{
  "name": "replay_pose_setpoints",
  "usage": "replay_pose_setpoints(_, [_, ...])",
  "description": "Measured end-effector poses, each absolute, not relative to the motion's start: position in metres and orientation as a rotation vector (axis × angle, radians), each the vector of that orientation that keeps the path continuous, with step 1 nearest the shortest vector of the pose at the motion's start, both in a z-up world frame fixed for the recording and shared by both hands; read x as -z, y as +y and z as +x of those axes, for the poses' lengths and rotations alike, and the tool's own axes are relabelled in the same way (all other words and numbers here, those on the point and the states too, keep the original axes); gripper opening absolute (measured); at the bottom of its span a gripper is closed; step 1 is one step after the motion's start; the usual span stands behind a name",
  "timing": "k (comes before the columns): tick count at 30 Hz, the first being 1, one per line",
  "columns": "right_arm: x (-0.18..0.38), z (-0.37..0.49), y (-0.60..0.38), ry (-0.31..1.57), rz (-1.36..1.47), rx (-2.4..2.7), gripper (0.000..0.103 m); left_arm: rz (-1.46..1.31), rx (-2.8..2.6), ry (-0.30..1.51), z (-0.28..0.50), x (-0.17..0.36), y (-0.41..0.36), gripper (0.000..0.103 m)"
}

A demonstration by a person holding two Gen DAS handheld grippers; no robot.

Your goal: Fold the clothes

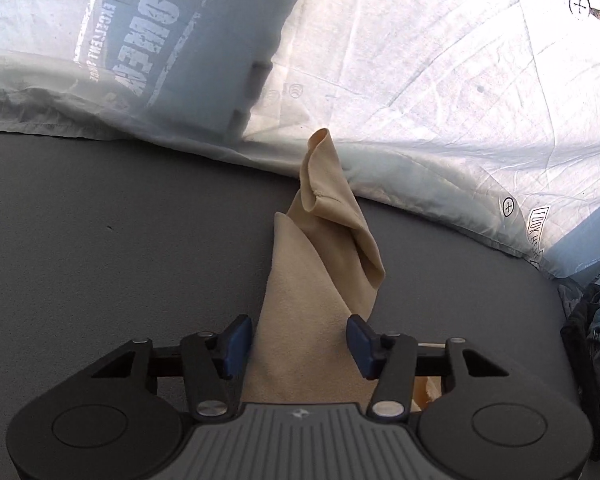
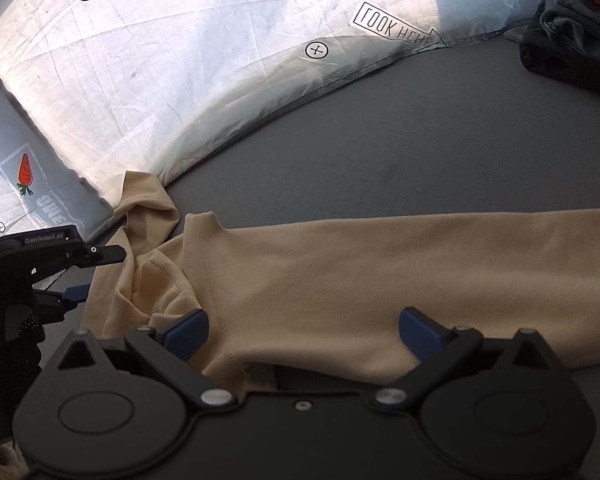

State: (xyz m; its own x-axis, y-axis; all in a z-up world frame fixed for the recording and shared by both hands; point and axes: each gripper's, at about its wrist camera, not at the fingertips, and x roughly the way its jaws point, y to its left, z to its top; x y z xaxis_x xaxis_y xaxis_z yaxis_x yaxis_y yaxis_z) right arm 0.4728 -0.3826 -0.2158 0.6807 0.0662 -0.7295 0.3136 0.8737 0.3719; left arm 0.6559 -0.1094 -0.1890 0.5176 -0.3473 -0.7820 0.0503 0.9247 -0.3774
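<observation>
A beige long-sleeved garment (image 2: pixel 340 276) lies on the dark grey surface (image 2: pixel 420 140), one sleeve stretched out to the right. In the left wrist view a folded, bunched part of it (image 1: pixel 320 264) runs away from me toward the white sheet. My left gripper (image 1: pixel 298 340) is open, its blue pads on either side of the beige cloth without pinching it. It also shows in the right wrist view (image 2: pixel 100 272) at the garment's left end. My right gripper (image 2: pixel 304 332) is open over the garment's near edge, with cloth between the jaws.
A white printed sheet (image 2: pixel 180 60) with cross marks and a carrot picture covers the far side. It also shows in the left wrist view (image 1: pixel 440 80). A pile of dark clothes (image 2: pixel 572 32) lies at the far right, seen also in the left wrist view (image 1: pixel 592 340).
</observation>
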Motion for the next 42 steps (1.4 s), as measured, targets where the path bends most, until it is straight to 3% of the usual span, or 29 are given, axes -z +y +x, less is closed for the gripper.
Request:
replay_pose_setpoints(1, [0.216,0.473,-0.382,0.820,0.494,0.145,0.103,-0.308,0.229,1.001,0.657,0.186,-0.111,0.013])
replay_pose_setpoints(3, [0.216,0.474,-0.380,0.830,0.458,0.135,0.103,-0.293,0.199,0.937,0.650,0.174,-0.107,0.006])
replay_pose_setpoints(12, [0.213,0.467,-0.378,0.860,0.408,0.125,0.103,-0.060,-0.052,0.678,0.583,0.067,-0.062,0.006])
replay_pose_setpoints(18, [0.204,0.450,-0.386,0.863,0.404,0.150,0.103,0.178,-0.266,0.578,0.512,0.023,-0.038,0.006])
replay_pose_setpoints(22, [0.196,0.435,-0.388,0.861,0.404,0.159,0.103,0.275,-0.150,0.646,0.475,0.029,-0.052,0.006])
replay_pose_setpoints(25, [0.192,0.422,-0.383,0.871,0.399,0.158,0.103,0.173,0.084,0.844,0.451,0.061,-0.067,0.017])
replay_pose_setpoints(30, [0.184,0.403,-0.369,0.892,0.384,0.132,0.103,0.083,0.288,1.073,0.404,0.127,-0.089,0.018])
replay_pose_setpoints(35, [0.181,0.387,-0.352,0.911,0.325,0.104,0.103,-0.091,0.238,1.042,0.382,0.126,-0.047,0.025])
replay_pose_setpoints(42, [0.199,0.385,-0.328,0.979,0.255,0.078,0.103,-0.321,0.110,0.994,0.372,0.126,0.025,0.025])
